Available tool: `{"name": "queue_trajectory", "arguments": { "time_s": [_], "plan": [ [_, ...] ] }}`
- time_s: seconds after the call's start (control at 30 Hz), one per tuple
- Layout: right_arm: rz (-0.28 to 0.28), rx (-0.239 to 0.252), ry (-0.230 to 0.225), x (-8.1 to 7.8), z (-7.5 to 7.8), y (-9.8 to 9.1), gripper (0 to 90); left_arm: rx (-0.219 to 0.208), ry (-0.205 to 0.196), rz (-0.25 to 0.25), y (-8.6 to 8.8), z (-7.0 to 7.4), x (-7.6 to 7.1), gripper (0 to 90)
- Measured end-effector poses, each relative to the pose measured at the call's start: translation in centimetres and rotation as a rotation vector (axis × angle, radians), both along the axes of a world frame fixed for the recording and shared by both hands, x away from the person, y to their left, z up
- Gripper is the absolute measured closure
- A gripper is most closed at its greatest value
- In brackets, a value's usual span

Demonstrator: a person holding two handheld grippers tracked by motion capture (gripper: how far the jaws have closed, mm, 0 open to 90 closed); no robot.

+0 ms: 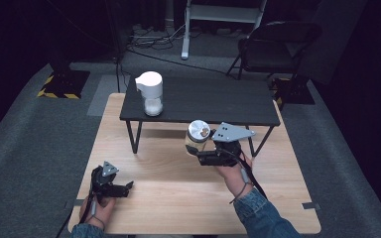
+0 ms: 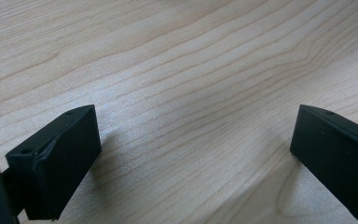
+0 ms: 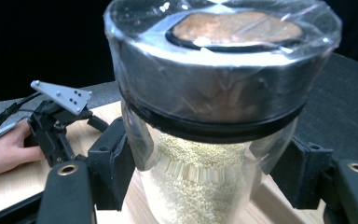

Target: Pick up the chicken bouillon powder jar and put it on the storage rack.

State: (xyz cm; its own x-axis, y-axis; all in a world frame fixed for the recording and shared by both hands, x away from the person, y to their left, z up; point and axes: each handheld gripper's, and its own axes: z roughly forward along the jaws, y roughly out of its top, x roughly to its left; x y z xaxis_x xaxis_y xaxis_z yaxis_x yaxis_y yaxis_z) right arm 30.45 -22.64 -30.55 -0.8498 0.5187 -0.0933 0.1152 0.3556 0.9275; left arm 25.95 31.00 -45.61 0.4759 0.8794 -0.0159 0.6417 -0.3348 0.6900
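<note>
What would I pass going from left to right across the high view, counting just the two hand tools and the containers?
left gripper → white jug on the black raised shelf → lidded jar of pale grains → right gripper, clamped on that jar.

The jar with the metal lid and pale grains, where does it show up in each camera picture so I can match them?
High view: the jar sits right of centre, clamped in the right tongs, before the black bench.
Left gripper view: wooden tabletop between open jaws, no jar.
Right gripper view: the jar fills the centre, between the jaws.
Shared landmark: the light wooden tabletop.
</note>
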Motion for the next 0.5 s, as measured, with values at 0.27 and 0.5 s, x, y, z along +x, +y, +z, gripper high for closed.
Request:
{"name": "queue_trajectory", "arguments": {
  "time_s": [0.27,0.5],
  "plan": [
    [-0.021,-0.002,-0.010,1.0,1.6,0.4,30.7,-0.001,0.001,0.001,0.0,0.0,0.0,1.6],
    [-0.037,-0.015,-0.032,2.1,3.5,0.7,30.6,0.000,0.001,0.001,0.0,0.0,0.0,1.6]
  ]
}}
